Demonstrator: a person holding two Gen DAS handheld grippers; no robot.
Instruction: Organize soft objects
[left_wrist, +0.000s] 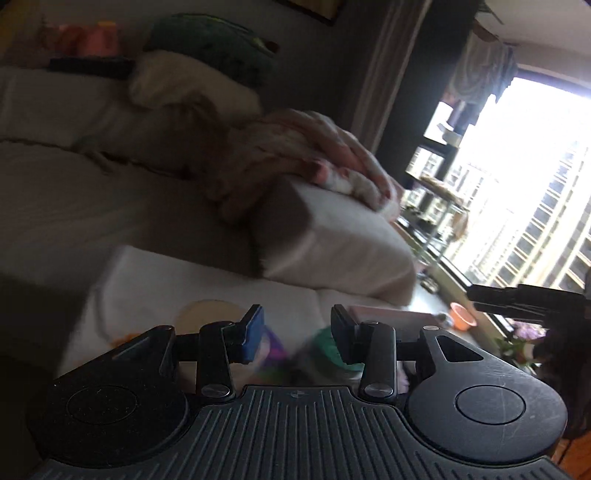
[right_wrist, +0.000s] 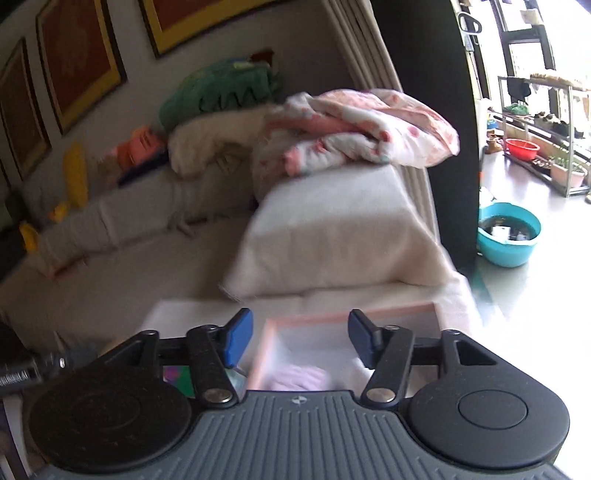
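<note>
My left gripper (left_wrist: 297, 338) is open and empty above blurred soft things: a purple one (left_wrist: 271, 347), a green one (left_wrist: 327, 345) and a pale yellow round one (left_wrist: 210, 314). My right gripper (right_wrist: 295, 341) is open and empty above a pink-rimmed box (right_wrist: 347, 312) that holds a lilac soft cloth (right_wrist: 299, 376). The same box edge shows in the left wrist view (left_wrist: 391, 317). A colourful soft thing (right_wrist: 177, 376) peeks out left of the box. The right gripper's black body (left_wrist: 524, 299) shows at the right edge of the left wrist view.
A white sofa (right_wrist: 122, 258) lies ahead with a white cushion (right_wrist: 332, 236), a pink floral blanket (right_wrist: 369, 125), a cream pillow (right_wrist: 221, 140) and a green plush (right_wrist: 221, 88). On the floor at right stand a blue basin (right_wrist: 508, 232), a red basin (right_wrist: 521, 148) and a metal rack (right_wrist: 539, 125).
</note>
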